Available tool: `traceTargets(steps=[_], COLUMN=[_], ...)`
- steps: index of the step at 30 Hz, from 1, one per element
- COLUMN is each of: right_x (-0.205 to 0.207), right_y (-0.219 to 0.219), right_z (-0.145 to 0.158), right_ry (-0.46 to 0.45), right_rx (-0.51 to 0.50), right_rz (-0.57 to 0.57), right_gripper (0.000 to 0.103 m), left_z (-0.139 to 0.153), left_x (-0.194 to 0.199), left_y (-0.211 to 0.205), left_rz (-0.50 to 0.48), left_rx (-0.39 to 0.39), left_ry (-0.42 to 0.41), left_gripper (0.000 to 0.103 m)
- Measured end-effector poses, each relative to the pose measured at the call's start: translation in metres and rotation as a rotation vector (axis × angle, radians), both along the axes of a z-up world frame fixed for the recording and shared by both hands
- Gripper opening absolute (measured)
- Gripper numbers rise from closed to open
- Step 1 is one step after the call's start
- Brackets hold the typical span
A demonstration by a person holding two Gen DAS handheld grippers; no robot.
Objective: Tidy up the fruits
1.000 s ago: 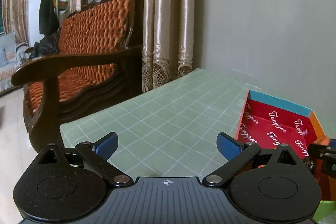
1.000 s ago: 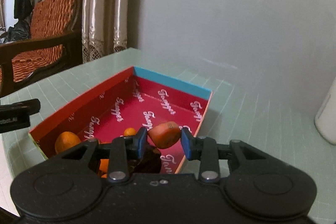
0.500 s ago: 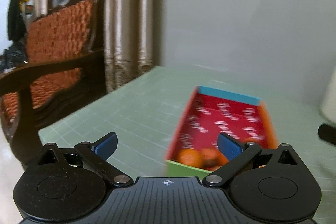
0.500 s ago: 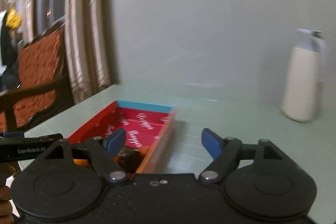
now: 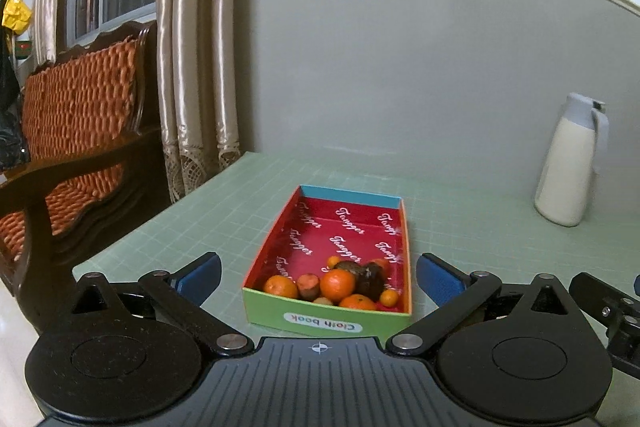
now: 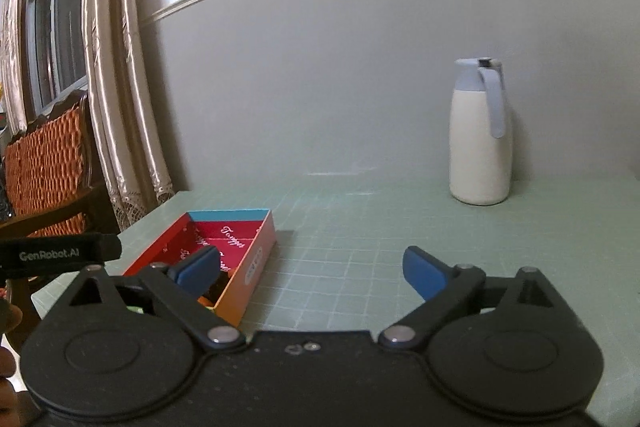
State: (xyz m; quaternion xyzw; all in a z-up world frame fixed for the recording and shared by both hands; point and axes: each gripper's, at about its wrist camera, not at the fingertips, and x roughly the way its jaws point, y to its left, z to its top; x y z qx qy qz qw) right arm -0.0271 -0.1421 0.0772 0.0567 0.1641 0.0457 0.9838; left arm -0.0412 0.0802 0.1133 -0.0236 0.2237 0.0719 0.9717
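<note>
A shallow red-lined cardboard box [image 5: 294, 223] with a green front wall sits on the green gridded table. Several oranges [image 5: 337, 283], a reddish fruit [image 5: 308, 283] and a dark fruit [image 5: 366, 277] lie bunched at its near end. My left gripper [image 5: 318, 277] hangs open just in front of the box, nothing between its blue pads. My right gripper [image 6: 310, 269] is back and to the right of the box [image 6: 256, 259]; its jaws are opening wide, with only table between them. Its left pad [image 6: 198, 267] overlaps the box in the picture.
A white thermos jug [image 6: 480, 139] with a grey-blue handle stands at the back right by the wall. Past the table's left edge are a wooden sofa with orange cushions [image 5: 76, 123] and curtains [image 5: 192, 67]. A hand shows at the right wrist view's lower left edge [image 6: 6, 363].
The right gripper let go of the reddish fruit, which now lies in the box, then opened and drew back to the right. The left gripper swung right and rose, facing the box.
</note>
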Motion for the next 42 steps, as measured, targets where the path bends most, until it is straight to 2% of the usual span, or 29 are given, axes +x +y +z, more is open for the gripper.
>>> traceTargets(steps=[9,42], right_x=[-0.018,-0.015], right_y=[0.011,0.022], right_z=[0.0,-0.006], right_ry=[-0.004,0.012], right_rx=[-0.022,-0.029], right_rz=[0.004,0.031], right_gripper=[0.098,0.099], left_z=[0.002,-0.009], left_x=[-0.021,-0.018], left_y=[0.001,0.001], left_rz=[0.0,0.013], left_rx=[0.029,0.067], left_ry=[-0.018,-0.001], left_gripper=[0.103,0.103])
